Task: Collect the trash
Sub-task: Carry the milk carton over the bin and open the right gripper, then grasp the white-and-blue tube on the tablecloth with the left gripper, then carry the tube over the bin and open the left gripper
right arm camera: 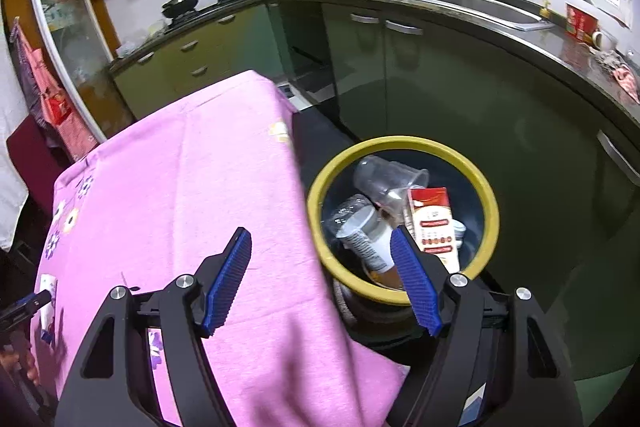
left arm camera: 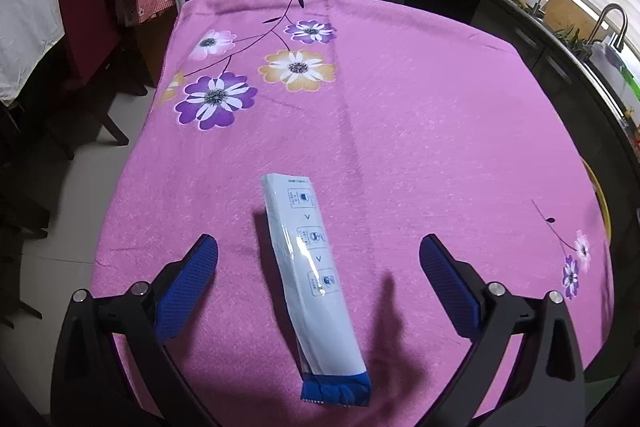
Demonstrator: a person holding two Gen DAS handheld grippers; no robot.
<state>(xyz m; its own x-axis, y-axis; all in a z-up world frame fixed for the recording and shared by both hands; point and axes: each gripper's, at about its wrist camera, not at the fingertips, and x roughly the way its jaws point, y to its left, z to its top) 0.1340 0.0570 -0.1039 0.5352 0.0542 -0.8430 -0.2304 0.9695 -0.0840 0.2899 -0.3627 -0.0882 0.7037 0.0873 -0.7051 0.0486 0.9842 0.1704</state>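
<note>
A long white packet with a blue end [left arm camera: 312, 267] lies on the pink flowered tablecloth [left arm camera: 400, 107], between the open fingers of my left gripper [left arm camera: 318, 259], which hovers just above it without touching. My right gripper [right arm camera: 320, 259] is open and empty, over the table's right edge beside the yellow-rimmed bin [right arm camera: 490, 195]. The bin holds clear plastic cups [right arm camera: 384, 175], a paper cup [right arm camera: 368, 239] and a red and white carton [right arm camera: 434, 223]. The packet also shows small at the far left of the right wrist view [right arm camera: 48, 287].
Green kitchen cabinets [right arm camera: 440, 75] and a dark counter with a sink [right arm camera: 480, 7] run behind the bin. A dark red chair [left arm camera: 80, 27] stands at the table's far left. The bin's yellow rim shows by the table's right edge [left arm camera: 600, 195].
</note>
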